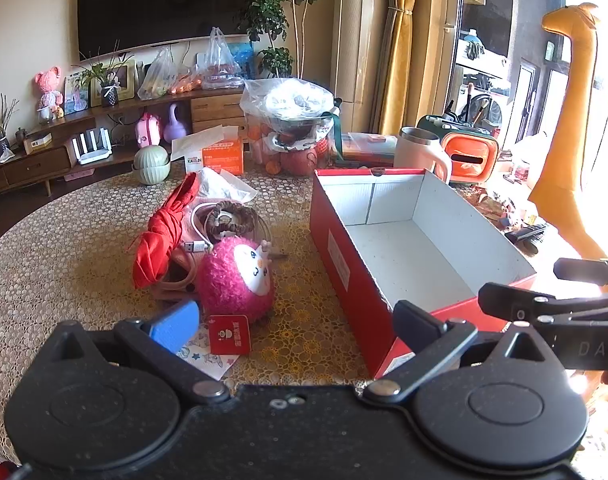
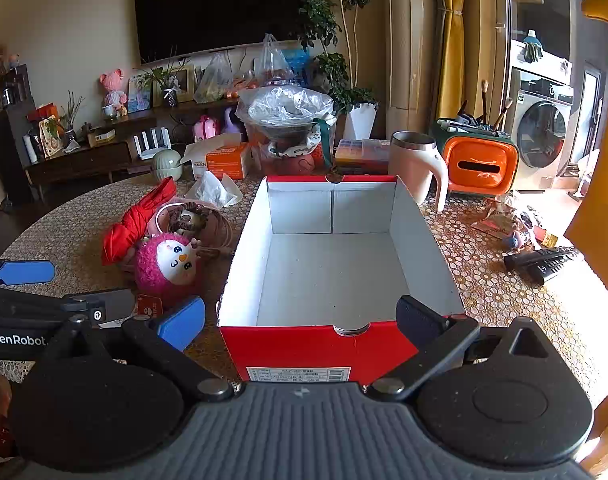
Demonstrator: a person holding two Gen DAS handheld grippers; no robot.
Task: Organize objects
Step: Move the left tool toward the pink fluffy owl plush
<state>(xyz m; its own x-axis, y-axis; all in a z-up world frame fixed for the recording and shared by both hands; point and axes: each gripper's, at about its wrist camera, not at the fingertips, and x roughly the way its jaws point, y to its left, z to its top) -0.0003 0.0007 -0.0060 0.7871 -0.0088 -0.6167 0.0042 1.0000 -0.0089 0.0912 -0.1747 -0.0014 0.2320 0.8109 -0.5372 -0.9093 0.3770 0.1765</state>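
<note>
An empty red shoebox (image 1: 344,256) with a white inside stands open on the round table; it also shows in the right wrist view (image 2: 320,344). Left of it lie a pink plush toy (image 1: 235,280) (image 2: 167,268) with a red tag (image 1: 228,334), a folded red umbrella (image 1: 163,228) (image 2: 131,224), a white USB cable (image 1: 197,240) and a brown hair tie (image 1: 227,216). My left gripper (image 1: 295,324) is open and empty just in front of the plush. My right gripper (image 2: 299,320) is open and empty at the box's near end.
The table (image 1: 63,248) has a patterned cover. Behind the box stand a pink mug (image 2: 414,168), an orange tissue holder (image 2: 480,168), a bagged fruit bowl (image 2: 289,128) and an orange carton (image 2: 227,160). Remotes (image 2: 544,262) lie at the right. A yellow giraffe (image 1: 568,120) stands beyond.
</note>
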